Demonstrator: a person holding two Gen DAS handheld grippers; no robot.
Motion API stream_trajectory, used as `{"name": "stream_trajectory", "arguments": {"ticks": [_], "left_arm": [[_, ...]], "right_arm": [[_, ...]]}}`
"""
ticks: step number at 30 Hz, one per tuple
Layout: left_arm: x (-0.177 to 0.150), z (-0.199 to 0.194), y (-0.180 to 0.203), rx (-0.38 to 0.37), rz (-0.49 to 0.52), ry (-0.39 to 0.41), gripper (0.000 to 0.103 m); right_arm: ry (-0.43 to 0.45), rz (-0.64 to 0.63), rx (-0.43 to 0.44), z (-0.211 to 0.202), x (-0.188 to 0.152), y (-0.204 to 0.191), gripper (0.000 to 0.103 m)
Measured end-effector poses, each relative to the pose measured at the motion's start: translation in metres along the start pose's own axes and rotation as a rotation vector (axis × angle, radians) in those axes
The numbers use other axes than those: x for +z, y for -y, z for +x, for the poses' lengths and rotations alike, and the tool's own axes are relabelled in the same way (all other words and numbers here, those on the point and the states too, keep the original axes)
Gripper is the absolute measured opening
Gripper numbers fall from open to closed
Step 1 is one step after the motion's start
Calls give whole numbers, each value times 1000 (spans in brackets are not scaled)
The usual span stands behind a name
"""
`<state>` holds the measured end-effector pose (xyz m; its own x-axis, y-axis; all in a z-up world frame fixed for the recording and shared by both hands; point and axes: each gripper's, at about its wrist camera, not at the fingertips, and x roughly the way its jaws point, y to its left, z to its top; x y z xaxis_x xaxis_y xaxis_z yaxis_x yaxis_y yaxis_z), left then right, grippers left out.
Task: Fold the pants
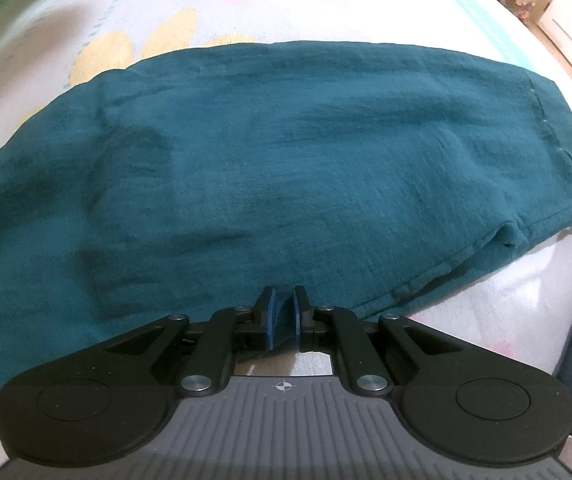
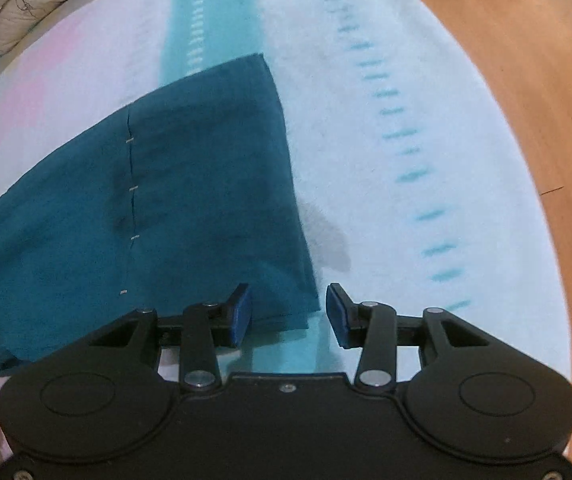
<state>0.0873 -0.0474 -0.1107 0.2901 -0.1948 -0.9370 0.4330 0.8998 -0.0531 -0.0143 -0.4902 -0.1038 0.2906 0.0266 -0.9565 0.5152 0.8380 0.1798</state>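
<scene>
Teal pants (image 1: 286,152) lie folded lengthwise on a pastel bedspread (image 1: 166,8), one gripper pinching their near edge.

The legs appear laid one over the other in a long, flat band running toward the bedspread's right edge, so at least a crosswise fold probably remains. The left gripper (image 1: 282,312), angled steeply down, is clenched on the cloth's near edge. The right gripper (image 2: 289,312) hangs released above the hem corner, cloth between its parted pads (image 2: 242,312) but not pinched; beyond lies wooden floor (image 2: 525,80).

Pants (image 1: 286,152) cut off at left edge, floor (image 2: 525,80) blurred — streaked
</scene>
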Motion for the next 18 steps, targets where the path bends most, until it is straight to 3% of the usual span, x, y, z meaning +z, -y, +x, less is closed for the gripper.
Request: {"name": "stream_trajectory", "arguments": {"ticks": [2,4,5,6,9,12,16,18], "left_arm": [[0,0,0,4,3,1,10],[0,0,0,6,2,1,10],[0,0,0,6,2,1,10],[0,1,0,7,3,1,10],[1,1,1,9,6,2,10],[1,0,0,5,-1,7,10],[0,0,-4,-1,-15,12,10],[-1,0,-6,-4,-14,15,10]], "right_arm": [[0,-10,21,5,1,0,51],[8,-45,24,1,-1,1,38],[14,-81,-1,1,-2,-4,22],[24,-126,-35,0,-2,-10,12],[84,-254,-112,-6,-1,-26,6],[137,-327,-258,-5,6,-33,3],[106,-296,-286,6,11,-20,4],[100,-244,-231,4,9,-12,4]]}}
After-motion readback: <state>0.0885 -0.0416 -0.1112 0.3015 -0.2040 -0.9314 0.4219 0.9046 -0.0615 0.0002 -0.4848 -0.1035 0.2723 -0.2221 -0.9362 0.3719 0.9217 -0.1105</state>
